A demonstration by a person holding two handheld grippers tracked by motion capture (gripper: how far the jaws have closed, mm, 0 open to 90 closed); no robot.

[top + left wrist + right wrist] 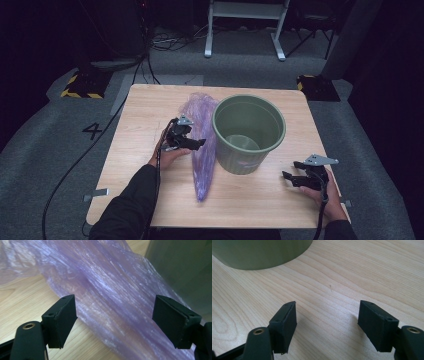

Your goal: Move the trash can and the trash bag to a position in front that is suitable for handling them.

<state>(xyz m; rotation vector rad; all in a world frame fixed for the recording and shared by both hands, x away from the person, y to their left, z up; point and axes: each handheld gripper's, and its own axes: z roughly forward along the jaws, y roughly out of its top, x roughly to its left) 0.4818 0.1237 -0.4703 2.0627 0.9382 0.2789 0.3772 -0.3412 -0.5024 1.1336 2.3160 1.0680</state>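
Both pairs of black jaws stand spread wide, gripping nothing. At the left gripper [113, 320], the two pads frame a long, crinkled bag of thin translucent purple plastic [107, 295], which runs between them without touching either pad in the left gripper view; one pad hovers over bare wood, the other sits near the dark green wall of a round plastic bin [182, 270]. At the right gripper [327, 325], the parted pads hang just above a light wooden table top [352, 272], with the curved base of the green bin [259, 252] a little way beyond them.

Seen from the high view, the left gripper [197, 143] is held in the person's left hand [167, 156] at the middle of the table [145, 105], pointing toward the purple bag [202, 145]. The bag lies stretched along the table from its far half to near the front edge, its far end bunched and its near end tapering to a point, pressed close against the left side of the upright, open green bin [248, 132]. The right gripper [290, 177] sits in the person's right hand [330, 197] near the table's front right corner, well apart from the bag and a short way from the bin's base, aimed leftward. Dark sleeves enter from the bottom edge, and a black cable trails from each tool.
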